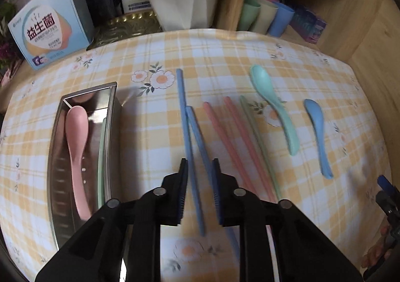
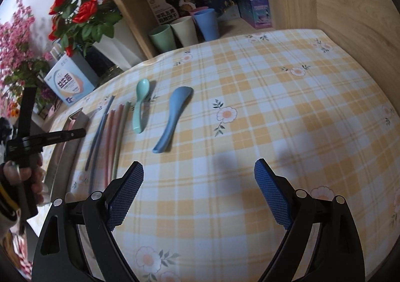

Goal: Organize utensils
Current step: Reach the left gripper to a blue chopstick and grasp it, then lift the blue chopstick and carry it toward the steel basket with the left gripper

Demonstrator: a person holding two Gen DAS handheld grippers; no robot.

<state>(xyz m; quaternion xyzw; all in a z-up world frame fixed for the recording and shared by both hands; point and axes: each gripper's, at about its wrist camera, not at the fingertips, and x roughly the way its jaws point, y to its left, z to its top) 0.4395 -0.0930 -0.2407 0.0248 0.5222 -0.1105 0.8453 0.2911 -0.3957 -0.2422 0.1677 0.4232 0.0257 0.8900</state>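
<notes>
**Utensil sorting under way**

On the checked bench point(image 1: 225, 56), a steel tray point(image 1: 57, 157) at nine o'clock holds a pink spoon point(image 1: 76, 147). Chopsticks and two spoons remain outside. Left gripper point(image 1: 199, 169) jaws are narrowed around two blue chopsticks point(image 1: 192, 152); contact unclear. Right gripper point(image 2: 198, 177) jaws gape empty.

Left wrist cam sits just behind the left tongs point(image 1: 199, 164), looking steeply down and fwd over the bench with yellow-checked floral cloth point(image 1: 225, 56), close to a pair of blue plastic chopsticks point(image 1: 192, 147). Right wrist cam sits behind the right tongs point(image 2: 198, 169), tilted down less, a bit farther back, facing the same cloth from the right side. Both views share the chopstick row, the mint-green plastic spoon point(image 1: 275, 106), the blue plastic spoon point(image 1: 317, 131), the steel rectangular tray point(image 1: 112, 111) and the wooden shelf w/ pastel cups point(image 1: 265, 16).
</notes>
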